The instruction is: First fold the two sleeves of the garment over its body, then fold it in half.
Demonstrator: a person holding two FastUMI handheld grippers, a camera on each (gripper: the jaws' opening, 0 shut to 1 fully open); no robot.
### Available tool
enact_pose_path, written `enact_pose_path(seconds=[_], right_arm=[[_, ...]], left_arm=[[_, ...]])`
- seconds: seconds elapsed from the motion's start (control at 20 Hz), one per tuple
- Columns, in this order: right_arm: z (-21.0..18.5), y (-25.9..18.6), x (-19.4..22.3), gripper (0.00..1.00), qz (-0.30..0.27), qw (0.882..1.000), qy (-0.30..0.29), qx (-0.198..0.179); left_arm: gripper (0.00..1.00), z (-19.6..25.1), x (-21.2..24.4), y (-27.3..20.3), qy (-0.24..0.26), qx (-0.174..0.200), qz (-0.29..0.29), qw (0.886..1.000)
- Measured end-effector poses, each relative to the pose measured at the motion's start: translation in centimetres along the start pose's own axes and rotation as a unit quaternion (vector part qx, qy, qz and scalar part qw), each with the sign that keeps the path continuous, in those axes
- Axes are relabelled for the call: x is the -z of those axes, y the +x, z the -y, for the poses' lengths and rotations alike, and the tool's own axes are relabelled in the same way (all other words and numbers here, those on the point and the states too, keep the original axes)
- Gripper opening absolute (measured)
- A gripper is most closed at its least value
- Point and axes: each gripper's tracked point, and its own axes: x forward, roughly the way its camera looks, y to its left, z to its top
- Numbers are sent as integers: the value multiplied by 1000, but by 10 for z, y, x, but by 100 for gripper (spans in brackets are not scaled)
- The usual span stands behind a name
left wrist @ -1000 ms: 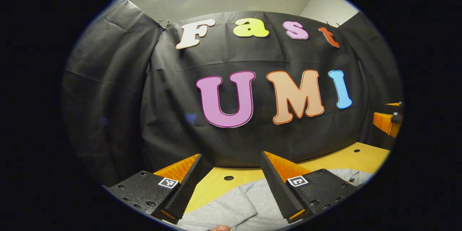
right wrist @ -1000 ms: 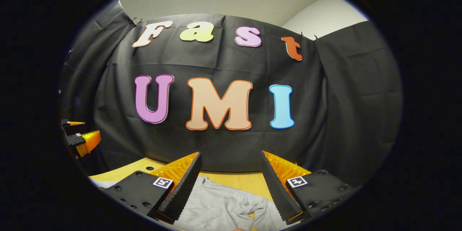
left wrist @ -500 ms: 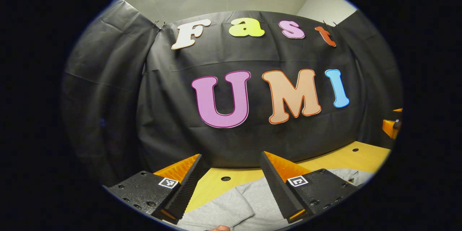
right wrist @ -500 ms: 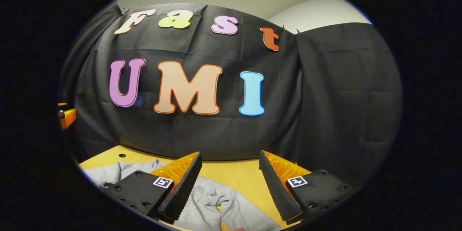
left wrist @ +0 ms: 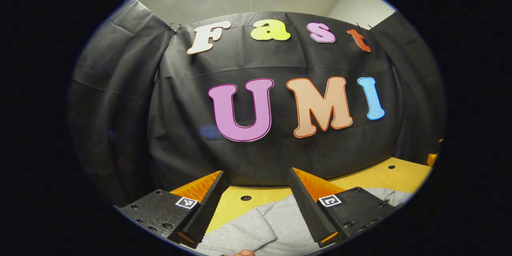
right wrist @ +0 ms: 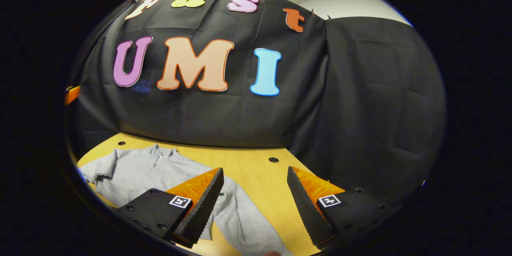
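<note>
Lying flat on a pale wooden table (right wrist: 256, 168), a grey sweatshirt (right wrist: 132, 172) waits to be folded, its short zip collar (right wrist: 160, 153) pointing toward the far black cloth wall. In the right gripper view one long sleeve (right wrist: 244, 220) runs from the shoulder toward the near edge, stretched out beside the body and not laid over it. The right gripper (right wrist: 255, 204) hangs above that sleeve with its jaws spread wide and nothing between them, the cloth passing under the left finger. In the left gripper view the left gripper (left wrist: 255, 204) is likewise wide open and empty over the garment's other side, where a soft ridge (left wrist: 266, 224) marks a sleeve or a seam; which of the two cannot be told.

Judged from this, the task has barely begun: the near sleeve is not yet folded, the other sleeve's state is unclear, and the fold in half is still to come.

The sweatshirt looks like a thick, matte knit that drapes in gentle wrinkles. The tabletop is smooth, with small round holes (right wrist: 273, 160) near the far edge. Each gripper finger is a wedge tapering to a point, its inner face finely ribbed.
</note>
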Motion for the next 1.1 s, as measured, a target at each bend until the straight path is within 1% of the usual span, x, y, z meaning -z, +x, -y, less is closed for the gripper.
enact_pose_path(seconds=[0.1,0.15,0.2,0.35,0.55,0.7,0.75,0.8,0.85,1.1], right_arm=[[13,-2,23,99,-26,1000,8,6],[19,-1,35,99,-40,999,11,11],[26,-1,48,99,-55,998,15,17],[39,-5,87,99,-99,994,27,27],[47,-17,139,99,-155,987,15,27],[51,-27,171,99,-197,980,14,23],[51,-30,180,100,-210,977,16,22],[52,-34,191,100,-226,974,21,21],[51,-37,201,100,-242,970,27,18],[46,-48,241,99,-306,951,42,9]], left_arm=[[94,2,0,1,0,2,0,1000],[97,5,2,2,0,4,-1,1000],[93,8,3,3,0,6,-3,1000],[94,13,1,5,3,11,-3,1000],[93,20,0,8,7,16,-2,1000],[93,24,2,7,7,18,-5,1000],[97,24,1,7,8,18,-6,1000],[97,25,1,8,8,18,-7,1000],[93,25,3,7,9,18,-7,1000],[93,25,1,6,12,18,-6,1000]])
